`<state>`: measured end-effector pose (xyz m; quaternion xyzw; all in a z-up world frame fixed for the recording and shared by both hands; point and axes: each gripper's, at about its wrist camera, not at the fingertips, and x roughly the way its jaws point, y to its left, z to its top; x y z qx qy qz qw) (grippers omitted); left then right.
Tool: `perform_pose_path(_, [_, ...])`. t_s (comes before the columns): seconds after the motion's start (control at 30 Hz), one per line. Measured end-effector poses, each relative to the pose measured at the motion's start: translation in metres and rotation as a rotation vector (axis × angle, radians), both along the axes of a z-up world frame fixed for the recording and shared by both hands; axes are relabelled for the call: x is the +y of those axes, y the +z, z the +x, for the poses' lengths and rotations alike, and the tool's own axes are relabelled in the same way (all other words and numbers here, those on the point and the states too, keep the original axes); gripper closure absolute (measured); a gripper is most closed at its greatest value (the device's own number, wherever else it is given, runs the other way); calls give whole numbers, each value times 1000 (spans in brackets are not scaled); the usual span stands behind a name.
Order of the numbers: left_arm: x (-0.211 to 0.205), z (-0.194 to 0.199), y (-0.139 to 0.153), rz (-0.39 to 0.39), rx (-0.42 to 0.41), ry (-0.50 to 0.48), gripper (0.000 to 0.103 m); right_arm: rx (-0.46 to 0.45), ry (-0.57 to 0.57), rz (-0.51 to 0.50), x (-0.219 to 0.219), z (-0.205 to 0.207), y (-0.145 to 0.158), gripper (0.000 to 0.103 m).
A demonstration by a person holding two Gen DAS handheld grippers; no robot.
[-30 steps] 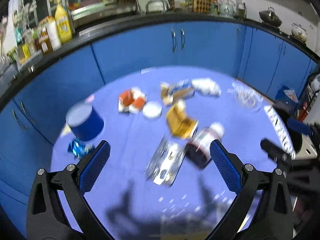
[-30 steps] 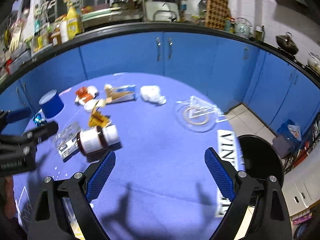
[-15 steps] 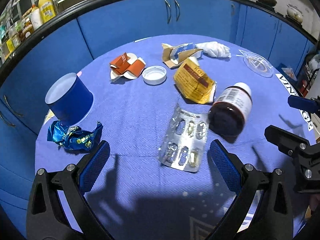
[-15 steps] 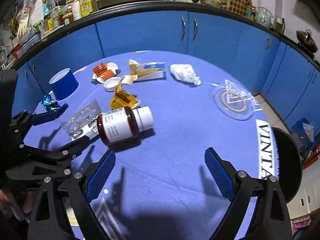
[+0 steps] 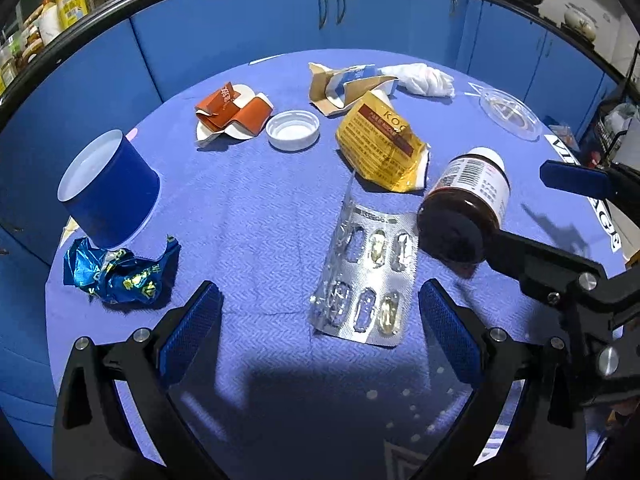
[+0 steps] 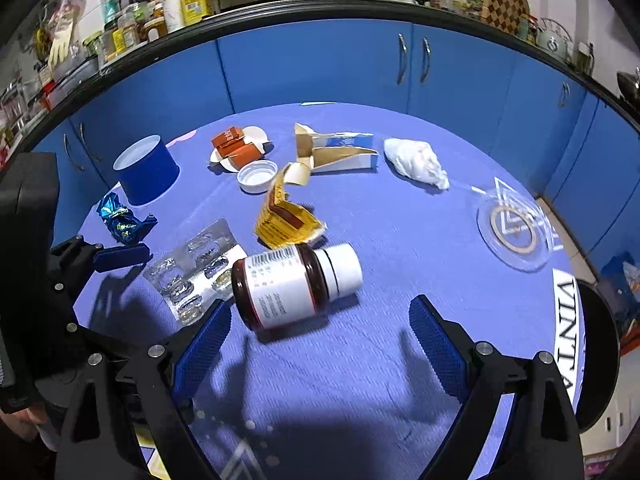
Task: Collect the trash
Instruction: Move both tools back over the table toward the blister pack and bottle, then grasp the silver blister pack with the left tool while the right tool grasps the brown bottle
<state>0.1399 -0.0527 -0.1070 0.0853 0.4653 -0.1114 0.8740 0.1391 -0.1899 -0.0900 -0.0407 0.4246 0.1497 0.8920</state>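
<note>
Claws: left [image 5: 318,326] and right [image 6: 320,332] both spread, nothing pinched | Risk: bottle [image 6: 294,286] lies sideways, may be rolled off tabletop [image 6: 400,240] if nudged.

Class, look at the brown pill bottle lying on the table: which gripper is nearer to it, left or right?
Right. The right gripper hangs open just in front of the bottle, one finger beside its base. The left gripper faces the blister pack, with the bottle off to its right.

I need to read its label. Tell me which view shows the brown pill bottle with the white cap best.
The right wrist view: the brown pill bottle with the white cap lies on its side, label and cap facing the camera. The left wrist view shows it mostly bottom-on, its label foreshortened, partly behind the right gripper.
</note>
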Motion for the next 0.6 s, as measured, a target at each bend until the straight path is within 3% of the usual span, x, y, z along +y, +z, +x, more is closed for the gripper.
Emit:
perform_pose_path(0.33, [14,5,0,-24,7,46,10,31,19,3,7,16,-7,15])
perform_pose_path(0.53, [10,-2,4,-37,-17,5,32,2,39,1,9,13,-4,16])
perform_pose_path(0.6, [7,-4,5,-41,-25,-10,47,-15,46,-10,10,9,-2,24])
